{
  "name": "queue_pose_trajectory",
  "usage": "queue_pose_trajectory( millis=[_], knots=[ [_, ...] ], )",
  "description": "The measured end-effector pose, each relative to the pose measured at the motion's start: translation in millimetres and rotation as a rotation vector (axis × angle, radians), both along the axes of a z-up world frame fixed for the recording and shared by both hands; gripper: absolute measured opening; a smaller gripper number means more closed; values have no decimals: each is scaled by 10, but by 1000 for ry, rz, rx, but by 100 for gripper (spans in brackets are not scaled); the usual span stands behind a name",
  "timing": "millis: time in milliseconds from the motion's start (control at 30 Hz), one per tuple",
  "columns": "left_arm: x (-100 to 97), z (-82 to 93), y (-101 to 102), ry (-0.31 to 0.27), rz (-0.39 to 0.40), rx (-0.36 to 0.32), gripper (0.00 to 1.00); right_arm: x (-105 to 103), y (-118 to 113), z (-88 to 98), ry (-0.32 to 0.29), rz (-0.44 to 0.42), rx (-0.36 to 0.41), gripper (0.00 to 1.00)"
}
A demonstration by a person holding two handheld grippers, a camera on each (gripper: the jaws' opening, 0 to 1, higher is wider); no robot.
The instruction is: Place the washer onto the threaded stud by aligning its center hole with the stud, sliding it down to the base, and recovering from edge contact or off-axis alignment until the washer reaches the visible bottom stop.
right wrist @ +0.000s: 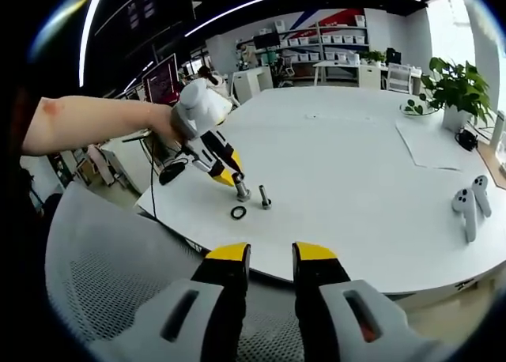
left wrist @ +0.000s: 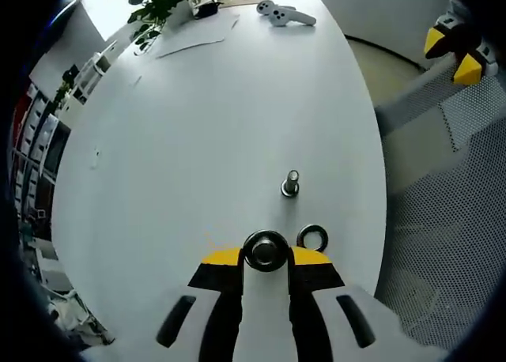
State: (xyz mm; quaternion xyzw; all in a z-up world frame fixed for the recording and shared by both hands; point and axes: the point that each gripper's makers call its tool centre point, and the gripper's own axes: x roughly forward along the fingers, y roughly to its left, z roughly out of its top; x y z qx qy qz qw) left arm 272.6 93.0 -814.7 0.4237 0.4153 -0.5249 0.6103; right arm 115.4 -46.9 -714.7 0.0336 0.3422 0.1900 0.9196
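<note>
White table (left wrist: 198,125): left jaws clench washer (left wrist: 265,250) short of stud (left wrist: 291,183); right jaws parted.

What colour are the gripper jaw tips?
Yellow over black, clearest in the right gripper view on the right gripper; same on the left gripper.

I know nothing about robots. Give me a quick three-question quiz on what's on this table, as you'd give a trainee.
1. True or false: the washer already sits on the free-standing stud.
2. What do the jaws of the left gripper clasp? A) a round metal piece B) a pen C) a cup
3. Fill in: the right gripper is empty and its jaws stand ___.

Key: 1 false, it lies flat on the table beside the left gripper. 2 A. 3 open.
</note>
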Motion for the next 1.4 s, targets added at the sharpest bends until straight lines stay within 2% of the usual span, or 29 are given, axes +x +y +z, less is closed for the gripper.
queue_pose_trajectory(
  millis=[333,833,1033,1167,1267,1400],
  knots=[
    [-8,-141,0,33,2,46,19,-10,2,-10,5,3,0,24],
    [6,-401,0,50,-19,113,19,-15,-1,-19,12,3,0,24],
    [-8,-392,1,75,-5,109,20,-16,1,-19,12,4,1,24],
    [-7,-394,16,45,-31,100,21,-18,2,-18,12,5,1,24],
    [5,-395,47,41,13,111,21,-18,5,-17,11,7,1,24],
    [2,-356,84,26,42,89,21,-18,7,-16,10,7,2,24]
  ],
)
